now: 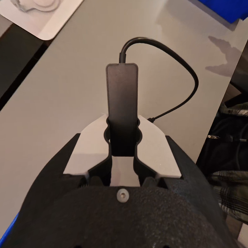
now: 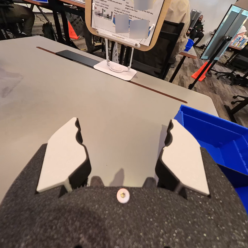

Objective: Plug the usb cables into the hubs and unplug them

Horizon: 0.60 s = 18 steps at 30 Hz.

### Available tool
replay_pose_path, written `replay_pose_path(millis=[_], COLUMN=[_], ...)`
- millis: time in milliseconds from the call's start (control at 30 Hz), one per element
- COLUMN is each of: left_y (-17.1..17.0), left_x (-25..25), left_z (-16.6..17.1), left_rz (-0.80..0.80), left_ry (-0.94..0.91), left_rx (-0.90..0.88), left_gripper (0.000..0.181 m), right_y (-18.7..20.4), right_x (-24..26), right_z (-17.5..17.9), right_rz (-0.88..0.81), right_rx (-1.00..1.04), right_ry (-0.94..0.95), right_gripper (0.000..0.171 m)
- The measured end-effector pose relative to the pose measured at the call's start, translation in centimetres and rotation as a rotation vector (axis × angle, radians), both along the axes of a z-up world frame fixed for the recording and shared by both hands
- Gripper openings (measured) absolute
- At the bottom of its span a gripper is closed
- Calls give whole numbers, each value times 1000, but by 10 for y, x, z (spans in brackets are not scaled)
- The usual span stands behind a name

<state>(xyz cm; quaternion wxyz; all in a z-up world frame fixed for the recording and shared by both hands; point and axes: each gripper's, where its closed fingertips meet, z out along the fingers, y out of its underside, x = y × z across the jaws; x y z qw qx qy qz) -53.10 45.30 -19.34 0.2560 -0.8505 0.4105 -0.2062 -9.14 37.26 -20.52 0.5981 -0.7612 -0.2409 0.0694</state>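
Observation:
In the left wrist view my left gripper (image 1: 122, 118) is shut on a flat black USB hub (image 1: 122, 91), gripping its near end so the hub points away over the grey table (image 1: 60, 94). The hub's own black cable (image 1: 187, 75) leaves its far end, loops right and ends in a plug (image 1: 151, 119) next to the right finger. I cannot tell whether the hub rests on the table. In the right wrist view my right gripper (image 2: 124, 124) is wide open and empty above bare grey table (image 2: 94, 94). No other USB cable shows in either view.
A blue bin (image 2: 214, 135) stands just right of the right gripper, and a blue bin corner (image 1: 226, 9) shows far right in the left wrist view. A white stand base (image 2: 115, 69) carries an instruction board (image 2: 124, 20) at the table's far edge. The table's right edge (image 1: 220, 107) is close to the hub cable. My right fingertips sit around 45 cm from my left ones.

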Motion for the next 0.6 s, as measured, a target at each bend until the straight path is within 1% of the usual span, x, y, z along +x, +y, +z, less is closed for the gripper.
replay_pose_path(millis=[233,400,600], left_y=[4,9,15], left_x=[27,42,70], left_z=[-33,-61,-88], left_rz=[-91,-150,-240], left_ry=[87,188,252], left_rx=[-59,-91,-115], left_gripper=[34,34,34], right_y=[-1,-1,-3], right_x=[2,2,3], right_z=[-2,-4,-5], right_rz=[-3,-3,-4], right_rx=[-6,-12,-18], right_ry=[0,-2,-9], right_gripper=[121,121,121])
